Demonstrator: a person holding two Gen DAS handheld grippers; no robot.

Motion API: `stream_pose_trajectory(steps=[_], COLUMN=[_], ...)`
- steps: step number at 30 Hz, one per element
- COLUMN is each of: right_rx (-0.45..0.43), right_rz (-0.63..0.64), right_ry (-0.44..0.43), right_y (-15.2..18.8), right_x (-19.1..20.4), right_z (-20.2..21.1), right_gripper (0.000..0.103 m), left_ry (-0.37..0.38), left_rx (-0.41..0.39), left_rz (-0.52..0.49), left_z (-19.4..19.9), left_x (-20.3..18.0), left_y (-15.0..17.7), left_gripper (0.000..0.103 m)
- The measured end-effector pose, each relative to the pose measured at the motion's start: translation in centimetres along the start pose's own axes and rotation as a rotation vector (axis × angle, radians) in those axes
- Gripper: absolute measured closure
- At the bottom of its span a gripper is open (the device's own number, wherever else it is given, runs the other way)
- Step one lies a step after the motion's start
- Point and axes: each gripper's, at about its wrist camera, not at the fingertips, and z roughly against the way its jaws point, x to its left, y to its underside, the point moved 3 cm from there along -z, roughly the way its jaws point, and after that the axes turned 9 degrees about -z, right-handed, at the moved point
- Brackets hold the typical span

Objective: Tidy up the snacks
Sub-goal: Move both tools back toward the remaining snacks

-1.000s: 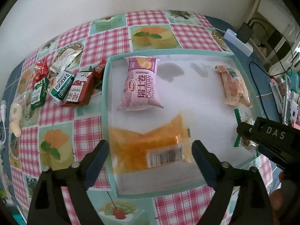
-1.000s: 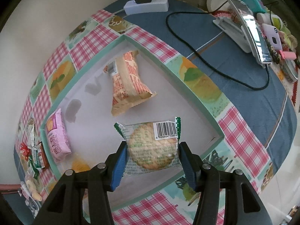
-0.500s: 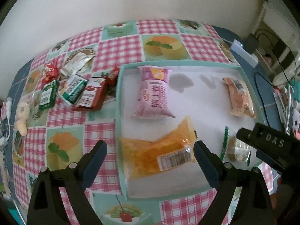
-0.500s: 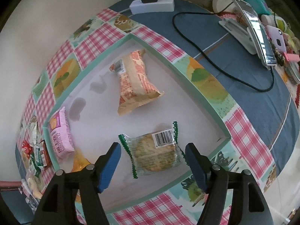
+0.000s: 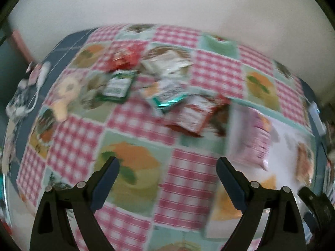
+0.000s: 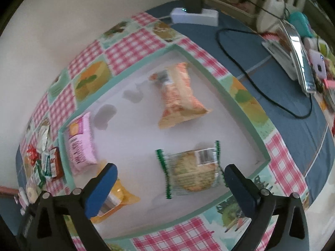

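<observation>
the right claw [image 6: 170,185] is opening, its fingers well clear on both sides of the cookie packet [image 6: 191,170] lying in the white tray [image 6: 240,102]. bare tray floor lies between that packet, the orange packet [image 6: 180,98] and the pink packet [image 6: 80,140]. the tray's raised rim bounds it. under the left claw [image 5: 167,179] the checked cloth [image 5: 184,188] is bare; a blurred heap of small packets [image 5: 165,87] crowds the cloth beyond.
</observation>
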Motion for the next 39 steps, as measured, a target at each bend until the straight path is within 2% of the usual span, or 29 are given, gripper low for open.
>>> stream_pose_trajectory(steps=[9,18,26,30,35,39], right_rx=[-0.022,-0.019,-0.034,-0.032,-0.011,-0.010], right_rz=[0.165,0.357,0.484,0.534,0.557,0.549], right_ry=[-0.058,-0.147,-0.179,-0.187,-0.205,-0.216], right_y=[3.1,7.6,10.3,11.3,12.1,12.4], right_x=[5.1,11.3,14.7,16.4,18.3,19.5], right_z=[1.3,1.7,1.8,1.3,0.6,0.2], right_gripper=[0.000,0.000,0.000,0.000,0.000,0.000], left_ry=[-0.110,-0.207,-0.213,-0.190,-0.159,-0.164], left_rx=[0.029,-0.001,-0.002,-0.002,0.010,0.018], left_rz=[0.218,0.306,0.397,0.461,0.531,0.575], left_z=[-1.4,-0.5,-0.4,-0.7,-1.5,-2.0], left_x=[10.1,16.7,20.9,23.3,26.3,28.2], left_y=[0.2,0.6,1.3,1.8,2.5,3.0], left_gripper=[0.009,0.009,0.009,0.009,0.009,0.009])
